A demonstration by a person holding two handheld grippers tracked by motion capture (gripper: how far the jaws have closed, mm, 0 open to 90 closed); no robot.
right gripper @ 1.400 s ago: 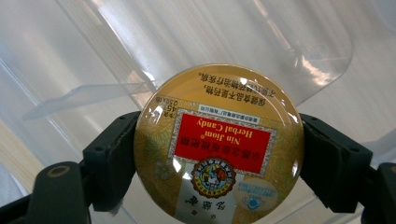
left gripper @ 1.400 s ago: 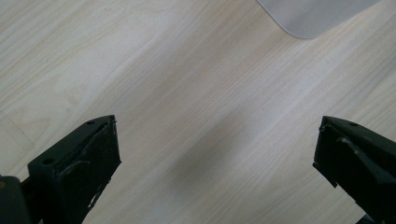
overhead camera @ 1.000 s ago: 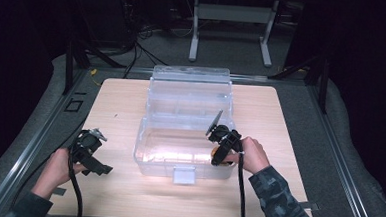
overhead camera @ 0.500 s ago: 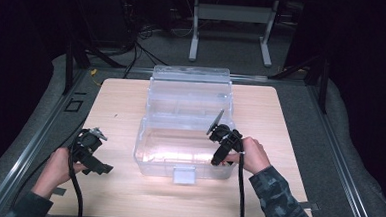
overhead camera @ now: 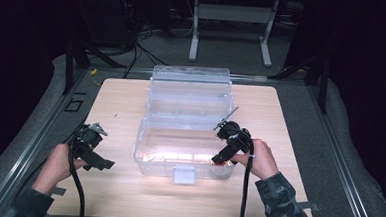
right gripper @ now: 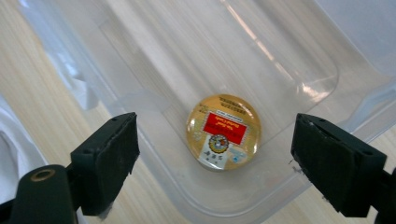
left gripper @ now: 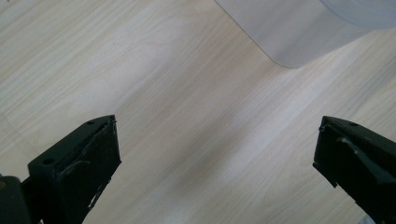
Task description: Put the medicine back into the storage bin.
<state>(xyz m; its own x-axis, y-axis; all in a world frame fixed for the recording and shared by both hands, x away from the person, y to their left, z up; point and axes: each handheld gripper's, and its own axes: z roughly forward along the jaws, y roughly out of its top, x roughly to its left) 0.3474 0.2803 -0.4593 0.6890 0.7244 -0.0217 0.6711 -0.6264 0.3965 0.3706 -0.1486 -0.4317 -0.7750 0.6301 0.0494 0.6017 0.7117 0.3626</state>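
A clear plastic box (overhead camera: 151,146) with its lid raised at the back stands in the middle of the wooden table (overhead camera: 116,104). A round gold tin with a red label (right gripper: 223,131) lies on the box's floor in its near right corner, seen also as a small red-gold spot, the tin (overhead camera: 217,161). My right gripper (overhead camera: 222,159) hangs over that corner, open, its jaws wide on either side of the tin and above it (right gripper: 215,154). My left gripper (overhead camera: 100,162) rests low over bare wood left of the box, open and empty (left gripper: 215,154).
A corner of the box (left gripper: 299,42) shows at the top of the left gripper view. Grey padded borders and metal rails (overhead camera: 34,135) ring the table. A white stand (overhead camera: 231,15) and cables lie on the floor beyond.
The right gripper has shifted very slightly toward the near right corner of the box. The left gripper holds its place.
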